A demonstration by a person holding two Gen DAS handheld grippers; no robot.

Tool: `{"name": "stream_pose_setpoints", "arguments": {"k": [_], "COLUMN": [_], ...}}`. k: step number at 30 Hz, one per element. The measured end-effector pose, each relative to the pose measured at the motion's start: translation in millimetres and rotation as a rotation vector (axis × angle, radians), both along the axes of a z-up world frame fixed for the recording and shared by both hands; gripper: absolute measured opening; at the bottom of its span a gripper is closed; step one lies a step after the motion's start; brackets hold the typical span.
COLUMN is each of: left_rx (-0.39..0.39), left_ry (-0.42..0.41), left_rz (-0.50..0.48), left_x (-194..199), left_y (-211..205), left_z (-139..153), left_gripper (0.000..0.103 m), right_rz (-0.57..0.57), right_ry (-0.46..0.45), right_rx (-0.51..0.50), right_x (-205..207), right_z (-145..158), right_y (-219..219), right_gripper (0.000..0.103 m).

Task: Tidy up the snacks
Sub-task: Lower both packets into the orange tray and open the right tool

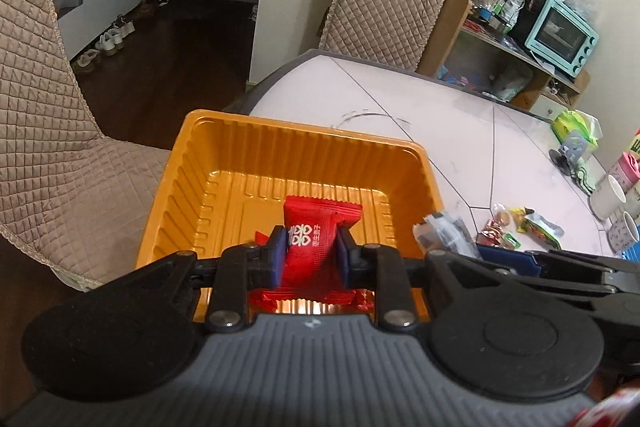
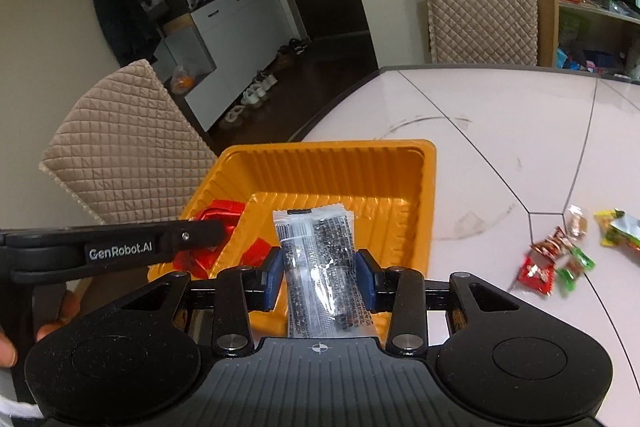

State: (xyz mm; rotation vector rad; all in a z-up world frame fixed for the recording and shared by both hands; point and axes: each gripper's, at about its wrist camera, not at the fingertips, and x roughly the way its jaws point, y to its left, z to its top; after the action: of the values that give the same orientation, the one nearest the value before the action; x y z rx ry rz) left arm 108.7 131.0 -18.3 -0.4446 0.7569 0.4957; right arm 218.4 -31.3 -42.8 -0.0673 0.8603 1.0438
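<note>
An orange plastic tray sits at the table's near left edge; it also shows in the right wrist view. My left gripper is shut on a red snack packet and holds it above the tray. More red packets lie on the tray floor under it. My right gripper is shut on a clear black-printed snack packet over the tray's near right part. That packet also shows in the left wrist view. Red packets lie in the tray's left side.
Several loose wrapped snacks lie on the white table right of the tray. Mugs and a green bag stand at the far right. Quilted chairs stand left and behind. A shelf holds a teal oven.
</note>
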Motion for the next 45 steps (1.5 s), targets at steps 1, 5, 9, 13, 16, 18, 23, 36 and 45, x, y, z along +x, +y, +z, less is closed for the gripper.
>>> {"name": "stream_pose_setpoints", "arguments": {"k": [1, 5, 9, 13, 16, 18, 23, 36, 45], "left_rx": [0.001, 0.004, 0.006, 0.003, 0.003, 0.001, -0.003, -0.013, -0.019], "left_ry": [0.001, 0.009, 0.015, 0.025, 0.031, 0.035, 0.046, 0.068, 0.071], "left_rz": [0.002, 0.002, -0.009, -0.013, -0.018, -0.02, -0.022, -0.038, -0.043], "left_x": [1.3, 9.9, 19.2, 26.7, 31.1, 33.8, 39.2, 49.2, 51.8], "left_y": [2.4, 8.8, 12.2, 14.3, 15.6, 16.4, 19.6, 23.6, 23.5], "left_z": [-0.8, -5.6, -9.9, -14.2, -17.2, -19.1, -24.2, -32.9, -33.8], "left_gripper": [0.023, 0.023, 0.023, 0.023, 0.023, 0.023, 0.023, 0.023, 0.024], "right_rz": [-0.005, -0.032, -0.056, -0.069, -0.077, -0.08, -0.092, -0.127, -0.117], "right_ry": [0.004, 0.01, 0.01, 0.014, 0.014, 0.015, 0.018, 0.028, 0.03], "right_rx": [-0.002, -0.021, -0.041, -0.059, -0.076, -0.084, -0.105, -0.115, -0.119], "right_x": [2.0, 9.7, 18.8, 27.0, 32.7, 36.1, 42.6, 53.7, 50.1], "right_z": [-1.7, -7.9, -13.8, -22.0, -27.4, -31.8, -40.9, -47.8, -42.9], "right_y": [3.2, 18.9, 29.3, 37.1, 42.2, 45.4, 49.9, 51.1, 46.4], "right_gripper": [0.039, 0.039, 0.039, 0.039, 0.039, 0.039, 0.039, 0.04, 0.041]}}
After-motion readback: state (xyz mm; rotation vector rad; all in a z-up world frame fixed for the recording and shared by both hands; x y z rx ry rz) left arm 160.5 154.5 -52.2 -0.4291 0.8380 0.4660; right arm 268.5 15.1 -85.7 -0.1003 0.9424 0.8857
